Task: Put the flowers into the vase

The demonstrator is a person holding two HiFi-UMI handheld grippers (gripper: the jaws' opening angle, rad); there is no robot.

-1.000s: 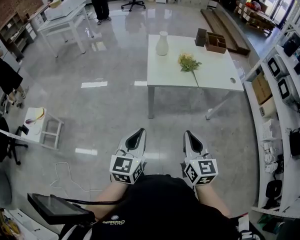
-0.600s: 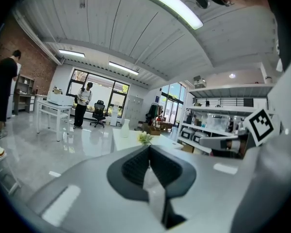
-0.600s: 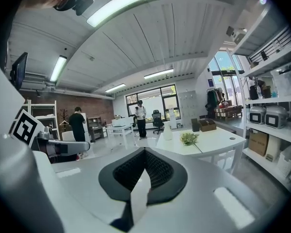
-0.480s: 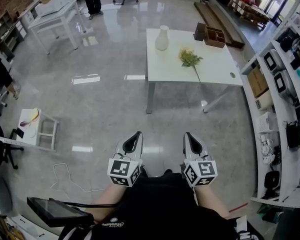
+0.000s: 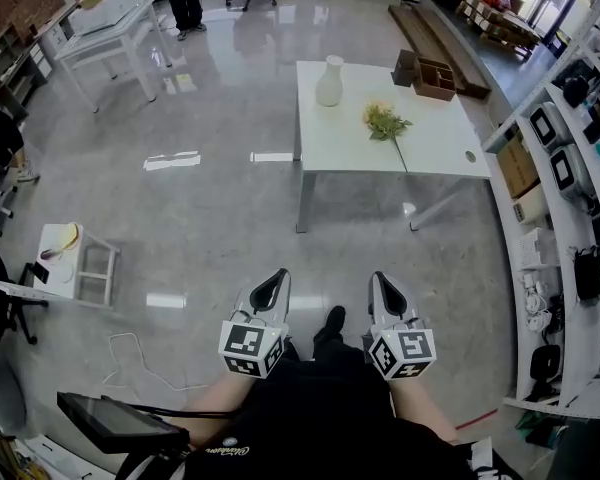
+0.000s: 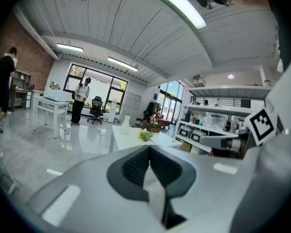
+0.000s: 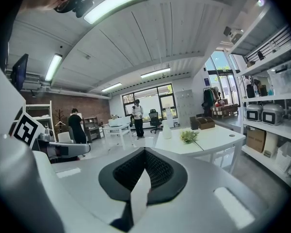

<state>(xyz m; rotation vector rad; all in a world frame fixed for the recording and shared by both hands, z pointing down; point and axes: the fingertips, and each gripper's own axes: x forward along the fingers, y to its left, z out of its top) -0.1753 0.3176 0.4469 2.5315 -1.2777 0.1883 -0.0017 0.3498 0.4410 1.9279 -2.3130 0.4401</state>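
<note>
Green flowers (image 5: 385,121) lie well beyond the fingers (image 5: 271,290).

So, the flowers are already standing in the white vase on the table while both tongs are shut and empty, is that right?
Not quite: the flowers lie flat on the table, apart from the white vase, as the head view shows. The left tongs and right tongs are indeed shut and empty.

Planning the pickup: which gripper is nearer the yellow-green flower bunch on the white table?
Right. The right gripper lines up with the yellow-green flower bunch, far across the floor; the left gripper sits further left.
</note>
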